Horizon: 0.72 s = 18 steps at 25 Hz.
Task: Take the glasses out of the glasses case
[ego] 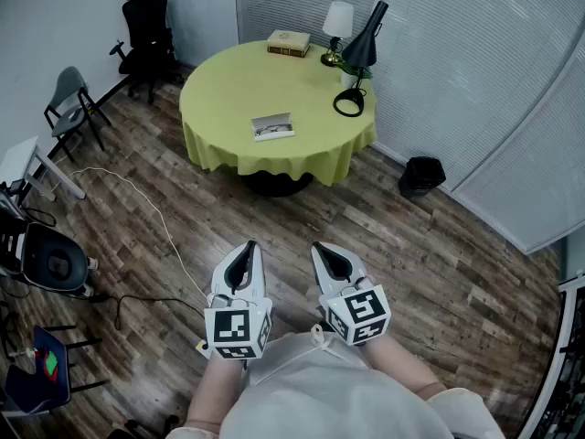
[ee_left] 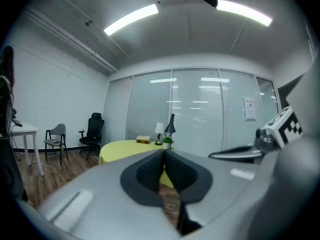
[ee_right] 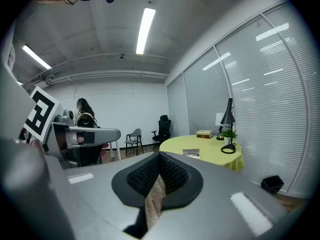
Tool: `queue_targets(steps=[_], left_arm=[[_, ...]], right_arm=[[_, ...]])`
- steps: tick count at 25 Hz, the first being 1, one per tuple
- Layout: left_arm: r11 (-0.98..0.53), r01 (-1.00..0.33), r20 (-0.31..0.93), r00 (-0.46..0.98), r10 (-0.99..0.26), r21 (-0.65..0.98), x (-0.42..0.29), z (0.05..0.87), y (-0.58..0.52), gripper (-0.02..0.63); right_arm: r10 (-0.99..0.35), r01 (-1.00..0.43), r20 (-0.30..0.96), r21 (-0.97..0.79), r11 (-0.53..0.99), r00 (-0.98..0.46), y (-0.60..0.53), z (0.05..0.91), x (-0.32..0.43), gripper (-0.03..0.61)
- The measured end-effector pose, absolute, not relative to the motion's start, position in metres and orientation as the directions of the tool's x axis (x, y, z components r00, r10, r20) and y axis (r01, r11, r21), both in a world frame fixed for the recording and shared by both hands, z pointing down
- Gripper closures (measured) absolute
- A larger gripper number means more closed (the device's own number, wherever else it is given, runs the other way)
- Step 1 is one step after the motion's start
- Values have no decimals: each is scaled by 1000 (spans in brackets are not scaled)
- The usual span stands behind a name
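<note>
Left gripper (ego: 249, 245) and right gripper (ego: 318, 247) are both pinched closed on nothing, just parked out front I'd guess, since the glasses case (ego: 272, 127) sits well away on the table (ego: 219, 80).

Open floor (ego: 274, 231) reaches the table (ego: 228, 85); lamps (ego: 363, 44) crowd its back.

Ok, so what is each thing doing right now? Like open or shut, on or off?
Left tool: shut, empty, far from the table.
Right tool: shut, empty.
Glasses case: lying flat on the table, looks open.
Glasses: in the case, not taken out yet.
Black lamp: upright, looks off.
Bin: upright on the floor.
</note>
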<state>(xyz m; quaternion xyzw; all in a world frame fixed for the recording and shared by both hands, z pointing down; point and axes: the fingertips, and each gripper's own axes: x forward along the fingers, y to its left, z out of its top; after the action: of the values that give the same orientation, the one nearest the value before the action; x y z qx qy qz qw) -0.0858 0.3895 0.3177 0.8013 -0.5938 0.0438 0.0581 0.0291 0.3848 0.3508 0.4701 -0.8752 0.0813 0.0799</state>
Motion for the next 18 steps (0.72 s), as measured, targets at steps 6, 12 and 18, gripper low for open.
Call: queue_targets(steps=[6,12,18], left_arm=[[-293,-955,138,297,-945,49,-87,319,388,607],[-295,-954,139,300,-944,53,-85,322,389,607],[-288,-955,150,296,-943,72,-90,330,390,607]], right_arm=[[-808,-834,219,-66,548,-548,384,352,27,578],[-820,-847,219,-78,525,-529,386,355,31,580],[-836,-856,196,-43,515,-512,387,355,28,578]])
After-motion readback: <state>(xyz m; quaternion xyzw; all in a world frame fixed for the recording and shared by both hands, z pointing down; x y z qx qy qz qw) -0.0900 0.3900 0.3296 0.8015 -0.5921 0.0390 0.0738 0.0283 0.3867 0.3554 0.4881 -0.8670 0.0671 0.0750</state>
